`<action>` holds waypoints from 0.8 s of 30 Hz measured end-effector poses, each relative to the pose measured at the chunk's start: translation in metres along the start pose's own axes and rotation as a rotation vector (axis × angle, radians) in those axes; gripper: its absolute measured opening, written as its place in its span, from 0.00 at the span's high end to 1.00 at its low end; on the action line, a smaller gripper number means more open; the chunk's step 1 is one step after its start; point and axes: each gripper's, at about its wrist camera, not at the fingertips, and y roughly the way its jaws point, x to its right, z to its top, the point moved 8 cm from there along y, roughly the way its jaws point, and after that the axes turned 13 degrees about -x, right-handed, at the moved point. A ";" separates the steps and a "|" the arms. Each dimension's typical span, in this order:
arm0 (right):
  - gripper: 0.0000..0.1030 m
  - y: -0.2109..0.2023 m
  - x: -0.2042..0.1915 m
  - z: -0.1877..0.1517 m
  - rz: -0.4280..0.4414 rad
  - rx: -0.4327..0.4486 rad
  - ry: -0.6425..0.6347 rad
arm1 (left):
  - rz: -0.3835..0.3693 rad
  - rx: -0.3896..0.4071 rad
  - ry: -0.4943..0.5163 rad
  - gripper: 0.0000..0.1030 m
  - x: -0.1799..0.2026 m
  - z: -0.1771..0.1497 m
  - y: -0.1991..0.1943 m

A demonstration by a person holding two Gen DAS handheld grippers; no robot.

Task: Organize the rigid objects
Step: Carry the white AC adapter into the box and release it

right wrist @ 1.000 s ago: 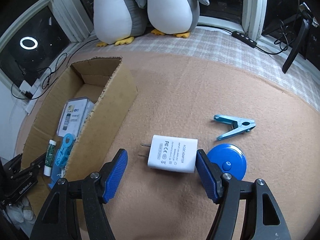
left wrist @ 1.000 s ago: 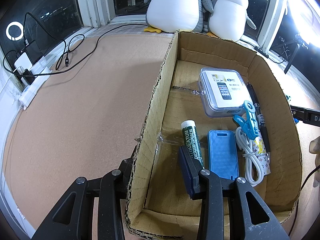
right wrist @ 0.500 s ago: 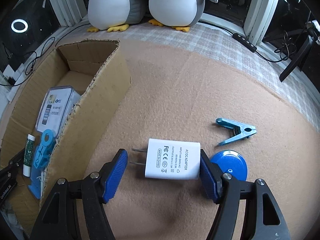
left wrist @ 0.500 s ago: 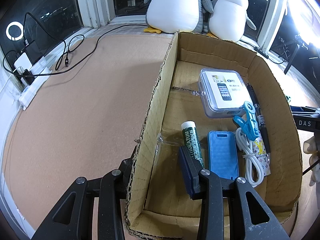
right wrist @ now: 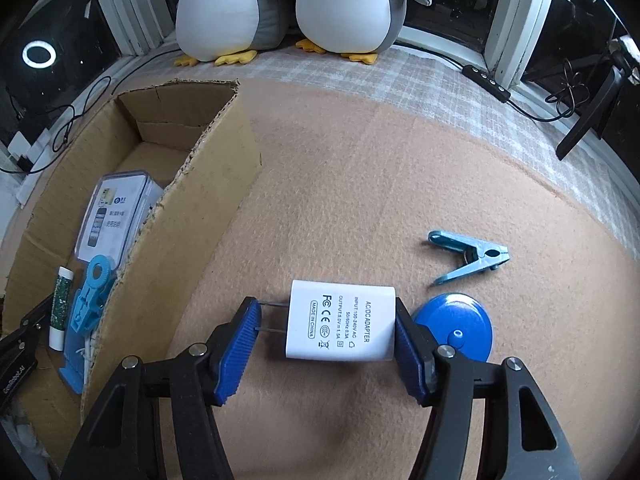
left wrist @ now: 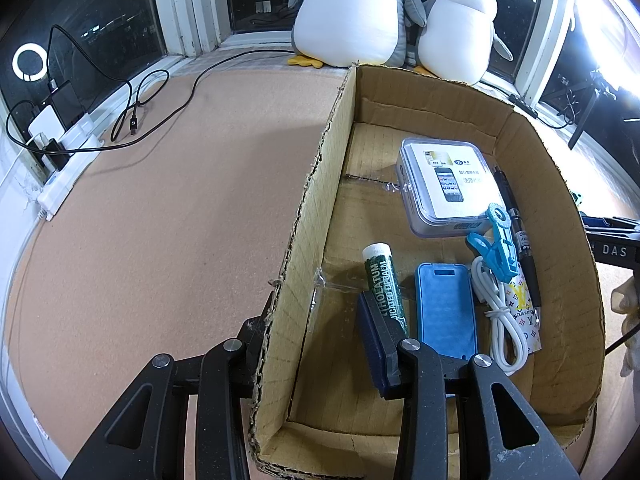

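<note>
My right gripper (right wrist: 325, 340) closes around the white rectangular plastic power adapter (right wrist: 340, 322) beside the open brown cardboard box (right wrist: 172, 216), whose wall my left gripper (left wrist: 316, 354) pinches.

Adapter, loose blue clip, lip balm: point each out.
Adapter (right wrist: 340, 320): right wrist view, middle of its printed white face.
Loose blue clip (right wrist: 478, 256): right wrist view, at its pivot.
Lip balm (left wrist: 382, 282): left wrist view, green label mid-tube.
</note>
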 end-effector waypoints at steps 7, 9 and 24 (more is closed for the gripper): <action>0.42 -0.020 -0.003 -0.010 0.054 0.041 0.030 | -0.003 0.001 -0.001 0.61 0.000 0.001 0.000; 0.42 -0.031 -0.006 -0.011 0.069 0.063 0.027 | -0.002 0.002 0.000 0.61 0.001 0.002 0.000; 0.42 -0.082 -0.073 0.002 0.172 0.162 -0.084 | -0.001 0.003 0.000 0.61 0.000 0.002 0.000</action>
